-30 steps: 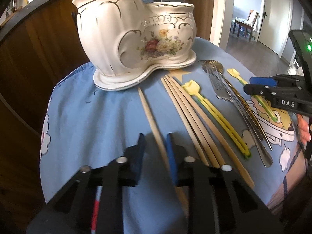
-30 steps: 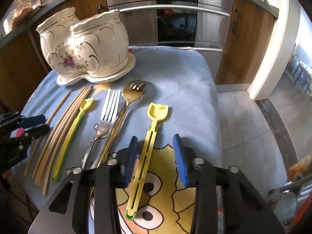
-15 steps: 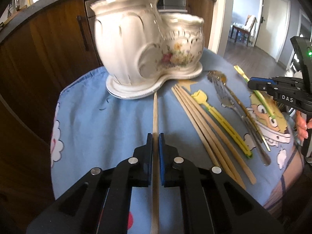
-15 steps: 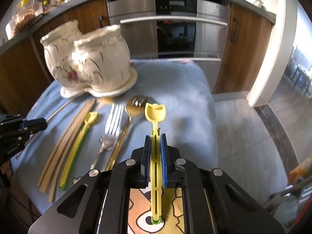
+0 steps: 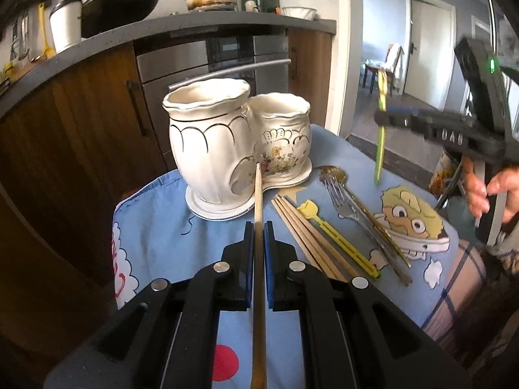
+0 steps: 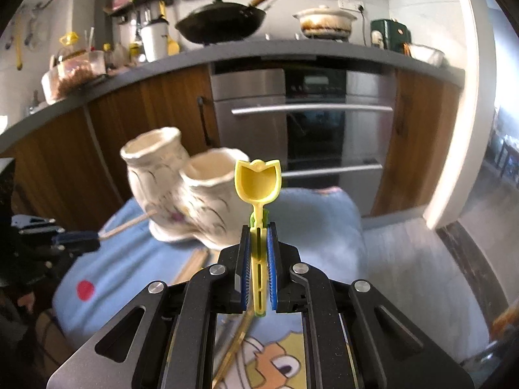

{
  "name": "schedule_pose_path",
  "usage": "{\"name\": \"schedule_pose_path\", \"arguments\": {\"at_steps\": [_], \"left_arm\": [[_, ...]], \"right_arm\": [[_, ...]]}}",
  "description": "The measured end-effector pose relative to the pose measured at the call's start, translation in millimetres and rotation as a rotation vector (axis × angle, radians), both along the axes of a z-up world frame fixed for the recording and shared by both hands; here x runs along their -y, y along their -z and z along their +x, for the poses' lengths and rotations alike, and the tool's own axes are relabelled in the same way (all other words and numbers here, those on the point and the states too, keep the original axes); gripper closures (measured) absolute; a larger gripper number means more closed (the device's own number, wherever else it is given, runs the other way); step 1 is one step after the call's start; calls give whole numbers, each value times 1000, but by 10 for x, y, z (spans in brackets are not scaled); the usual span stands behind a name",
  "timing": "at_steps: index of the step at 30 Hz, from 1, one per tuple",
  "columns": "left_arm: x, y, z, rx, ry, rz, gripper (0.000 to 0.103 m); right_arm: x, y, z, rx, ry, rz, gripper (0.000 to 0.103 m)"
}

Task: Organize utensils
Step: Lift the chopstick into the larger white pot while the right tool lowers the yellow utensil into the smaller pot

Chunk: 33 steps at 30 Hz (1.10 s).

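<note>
My left gripper (image 5: 258, 227) is shut on a wooden chopstick (image 5: 258, 194), lifted, its tip pointing at the white double ceramic holder (image 5: 240, 142). My right gripper (image 6: 259, 227) is shut on a yellow tulip-shaped plastic utensil (image 6: 258, 180), raised above the cloth, with the holder (image 6: 181, 191) just behind and left of it. In the left wrist view the right gripper (image 5: 382, 118) holds that utensil (image 5: 380, 142) nearly upright in the air. Several chopsticks (image 5: 308, 236), another yellow utensil (image 5: 337, 240) and forks (image 5: 356, 210) lie on the blue cloth.
The blue cartoon-print cloth (image 5: 162, 227) covers a small table. Wooden cabinets and a steel oven (image 6: 308, 123) stand close behind the holder. A counter above carries a wok (image 6: 223, 26) and pots. An open doorway (image 5: 428, 52) lies to the right.
Both grippers closed on their utensils, then lifted them off the cloth. The right one swung its yellow utensil upright; the left raised its chopstick toward the holder.
</note>
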State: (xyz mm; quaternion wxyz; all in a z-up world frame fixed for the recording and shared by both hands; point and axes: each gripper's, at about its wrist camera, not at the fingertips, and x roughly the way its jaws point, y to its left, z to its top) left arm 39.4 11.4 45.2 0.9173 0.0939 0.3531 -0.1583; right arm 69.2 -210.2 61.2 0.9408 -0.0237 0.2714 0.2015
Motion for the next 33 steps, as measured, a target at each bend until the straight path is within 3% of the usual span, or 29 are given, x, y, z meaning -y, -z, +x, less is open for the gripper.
{"name": "schedule_pose_path", "arguments": {"at_steps": [4,8,18,24,28,33], "left_arm": [[77,396,68,-147,29,74,97],[84,622,80,-238,33,97,97],[-2,681,14,-289,37,95,98],[37,437,-52,-190,91,52,98],[0,-10,-109,-26,138,-55,98],[-69,-454,47,163,101,-165,98]], "right_arm": [[-31,-30,-16,2,-13,9,93],[-12,16,-24,-9,-7,6,93],[57,23,-45,-3,4,19,92],[73,-53,-76,17,-2,39,93],[73,-178,-23,40,-10,75,93],[-8,-344,104,67,-24,122,93]]}}
